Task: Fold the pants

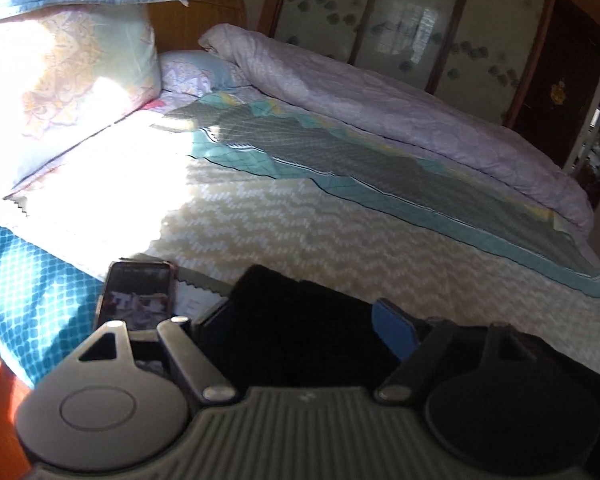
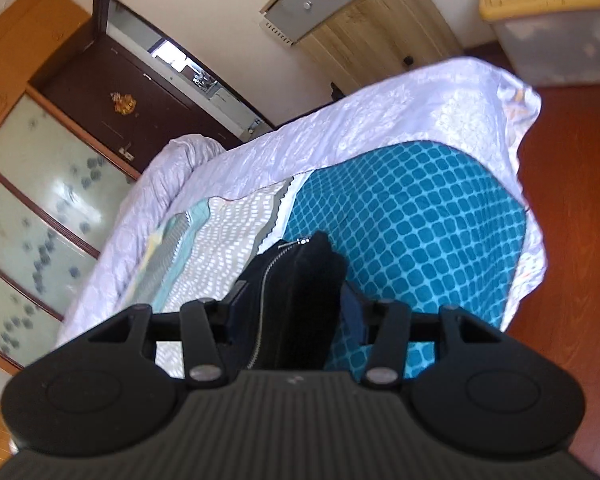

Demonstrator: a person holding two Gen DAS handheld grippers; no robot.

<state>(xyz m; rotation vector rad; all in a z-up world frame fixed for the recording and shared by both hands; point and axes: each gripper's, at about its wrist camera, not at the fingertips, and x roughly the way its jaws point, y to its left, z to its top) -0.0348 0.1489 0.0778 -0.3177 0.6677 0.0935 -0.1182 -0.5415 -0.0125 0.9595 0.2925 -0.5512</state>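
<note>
The black pants (image 1: 300,332) are bunched between the jaws of my left gripper (image 1: 304,320), which is shut on them just above the bed's near edge; more black cloth trails off to the right. In the right wrist view my right gripper (image 2: 296,312) is shut on a thick fold of the same black pants (image 2: 300,300). A silver zipper (image 2: 266,300) runs along that fold. This fold is held above the teal bedspread (image 2: 420,220).
A phone (image 1: 138,300) lies on the bed just left of my left gripper. The patterned bedspread (image 1: 300,216) spreads ahead, with pillows (image 1: 68,76) at the far left and a rolled lilac quilt (image 1: 400,120) along the far side. Wardrobe doors (image 1: 420,28) stand behind. Wooden floor (image 2: 572,240) lies beside the bed.
</note>
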